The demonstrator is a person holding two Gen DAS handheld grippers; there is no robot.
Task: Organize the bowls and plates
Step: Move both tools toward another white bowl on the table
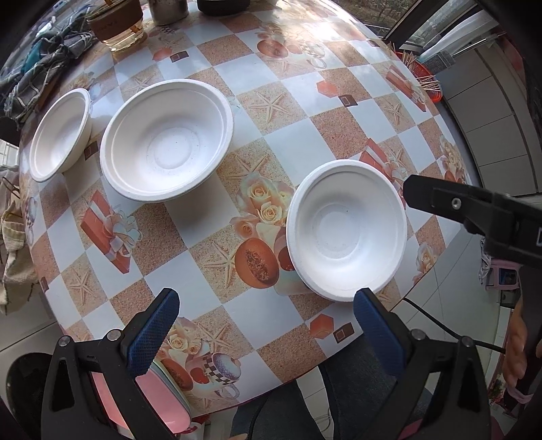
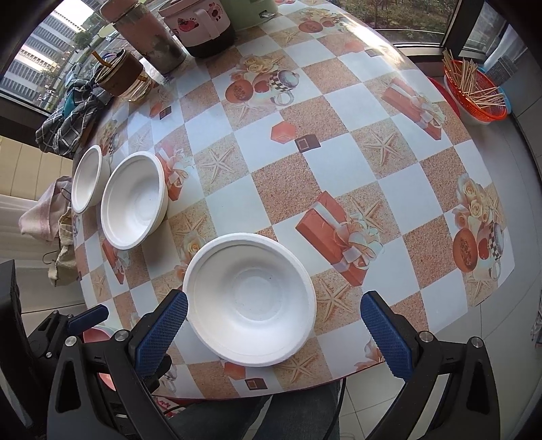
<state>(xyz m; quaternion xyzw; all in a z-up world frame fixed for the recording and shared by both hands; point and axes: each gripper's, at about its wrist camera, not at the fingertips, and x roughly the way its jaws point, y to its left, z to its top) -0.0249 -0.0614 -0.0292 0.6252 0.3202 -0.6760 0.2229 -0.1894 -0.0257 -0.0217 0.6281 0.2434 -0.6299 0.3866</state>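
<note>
The right claw [image 2: 272, 321] hangs over the near edge of the surface [image 2: 338, 169], its blue fingers [image 2: 384, 338] spread wide and gripping nothing. The nearest bowl [image 2: 250, 299] sits upright on the surface just ahead, its near rim lying between the two fingers but closer to the left one; whether that finger touches the rim cannot be told.

The left claw [image 1: 266, 321] is likewise released, fingers [image 1: 154, 333] wide apart and empty, hovering above the near edge of the checked surface [image 1: 298, 135]. From this view the nearest bowl [image 1: 346, 230] lies ahead and to the right, its near rim just beyond the right fingertip, apart from it. The black body of the right claw [image 1: 474, 216] shows at the right, just beside that bowl's far-right rim.

Farther off to the left stands a larger bowl [image 1: 166, 140], well apart from the first. Just beside it, at the left edge of the surface, is a smaller bowl [image 1: 61, 133]; the right wrist view shows the same pair, larger bowl [image 2: 135, 199] and smaller bowl [image 2: 87, 179], rims close together.

At the far edge stand a glass cup [image 2: 123, 76] with a brown sleeve, a checked cloth [image 2: 73, 111] and a pink pot [image 2: 203, 23]. Off to the far right is an orange basket [image 2: 474, 91] of thin sticks.
</note>
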